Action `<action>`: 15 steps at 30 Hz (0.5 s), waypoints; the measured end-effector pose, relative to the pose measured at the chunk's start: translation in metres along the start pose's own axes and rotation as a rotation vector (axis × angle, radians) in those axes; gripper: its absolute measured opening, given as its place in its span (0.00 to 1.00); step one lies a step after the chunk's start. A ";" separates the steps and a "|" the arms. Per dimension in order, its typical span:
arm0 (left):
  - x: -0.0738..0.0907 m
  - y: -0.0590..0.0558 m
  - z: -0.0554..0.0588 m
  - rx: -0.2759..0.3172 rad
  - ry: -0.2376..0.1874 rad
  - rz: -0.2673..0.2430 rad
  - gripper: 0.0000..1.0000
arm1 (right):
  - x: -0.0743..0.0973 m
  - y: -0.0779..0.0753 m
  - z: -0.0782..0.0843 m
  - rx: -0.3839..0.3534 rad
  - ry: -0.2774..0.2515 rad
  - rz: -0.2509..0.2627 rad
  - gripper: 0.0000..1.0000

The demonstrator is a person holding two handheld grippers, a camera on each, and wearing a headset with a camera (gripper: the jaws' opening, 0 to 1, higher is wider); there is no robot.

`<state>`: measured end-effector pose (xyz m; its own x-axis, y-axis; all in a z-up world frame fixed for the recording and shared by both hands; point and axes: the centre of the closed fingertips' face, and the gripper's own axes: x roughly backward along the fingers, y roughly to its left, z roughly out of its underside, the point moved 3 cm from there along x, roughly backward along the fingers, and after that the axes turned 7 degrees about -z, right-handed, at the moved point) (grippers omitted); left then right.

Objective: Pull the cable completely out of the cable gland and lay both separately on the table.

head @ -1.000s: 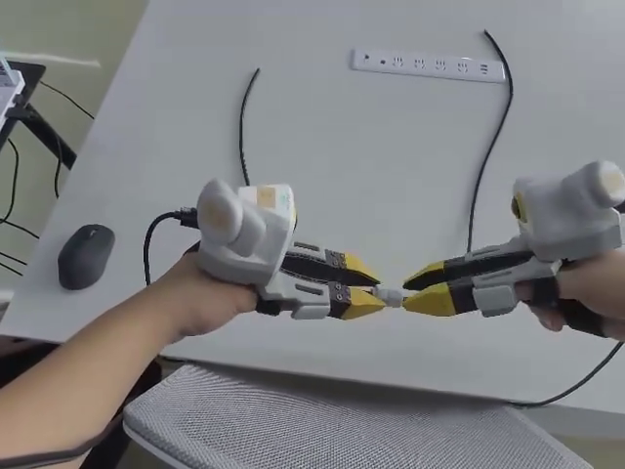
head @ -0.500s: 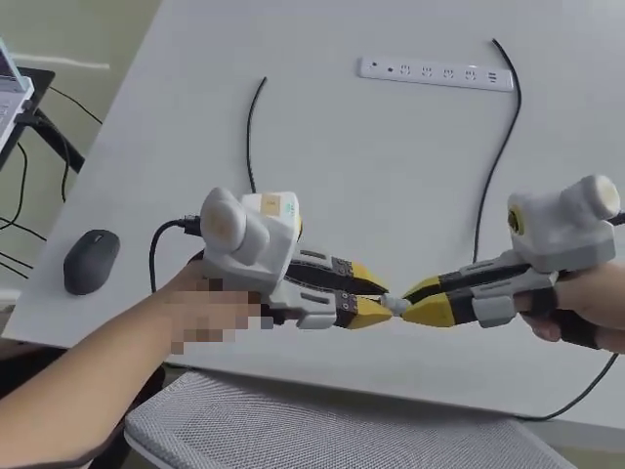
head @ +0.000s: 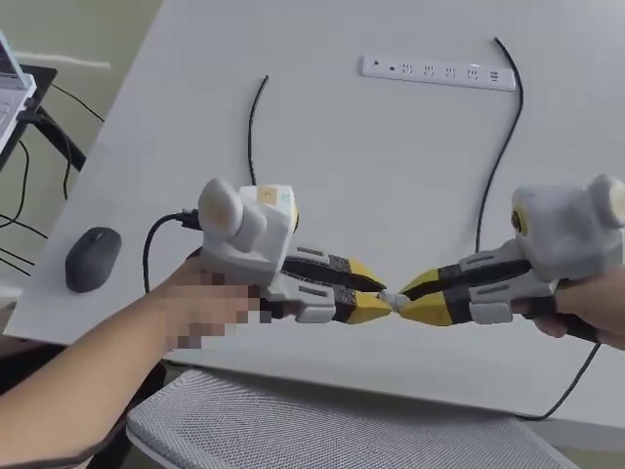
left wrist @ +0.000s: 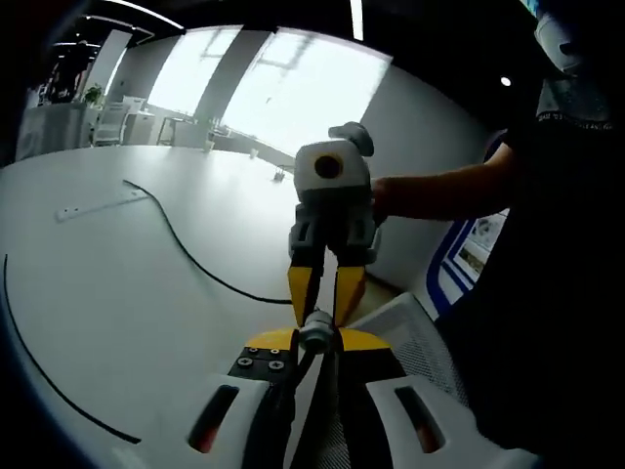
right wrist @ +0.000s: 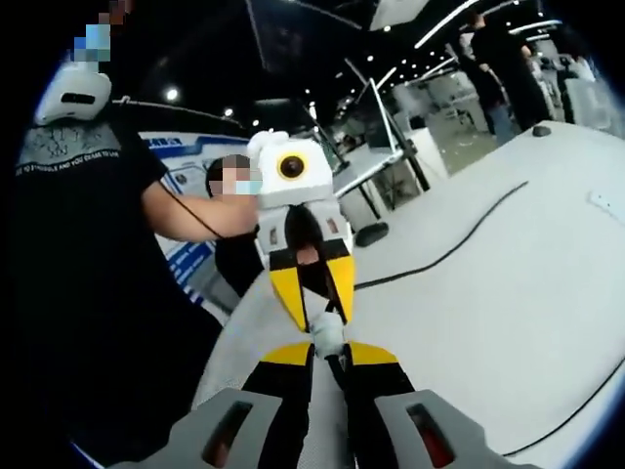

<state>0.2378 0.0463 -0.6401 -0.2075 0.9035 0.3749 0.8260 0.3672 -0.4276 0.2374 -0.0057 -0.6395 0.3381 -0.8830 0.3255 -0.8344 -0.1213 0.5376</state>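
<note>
1. Little has shifted in the last half second: both grippers still meet tip to tip in the air above the near edge of the table [head: 342, 186].
2. Head view: the left gripper [head: 382, 296] and right gripper [head: 406, 299] point straight at each other, jaws drawn narrow. The small pale cable gland [head: 394, 298] is nipped between them. A mouse [head: 93, 259] and a power strip [head: 437, 72] lie on the table, well apart from it.
3. Left gripper view: the gland sits between this gripper's yellow tips, and the right gripper's tips close on it from the far side. A thin dark strand [left wrist: 296, 391] runs back between the left jaws; I cannot tell whether it is the cable.
4. Right gripper view: the gland sits at this gripper's nearly closed tips, with the left gripper's tips on its far end.
</note>
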 end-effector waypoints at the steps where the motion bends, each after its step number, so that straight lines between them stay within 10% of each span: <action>1: 0.000 0.000 0.000 0.015 -0.003 0.002 0.14 | 0.000 0.001 0.000 0.029 0.007 0.012 0.07; 15: -0.001 0.006 0.010 0.218 -0.023 0.030 0.15 | -0.008 0.006 0.005 0.488 0.220 0.249 0.07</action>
<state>0.2376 0.0501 -0.6510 -0.1979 0.9187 0.3417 0.6998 0.3765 -0.6071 0.2273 -0.0013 -0.6431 0.1456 -0.8032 0.5777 -0.9864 -0.1631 0.0217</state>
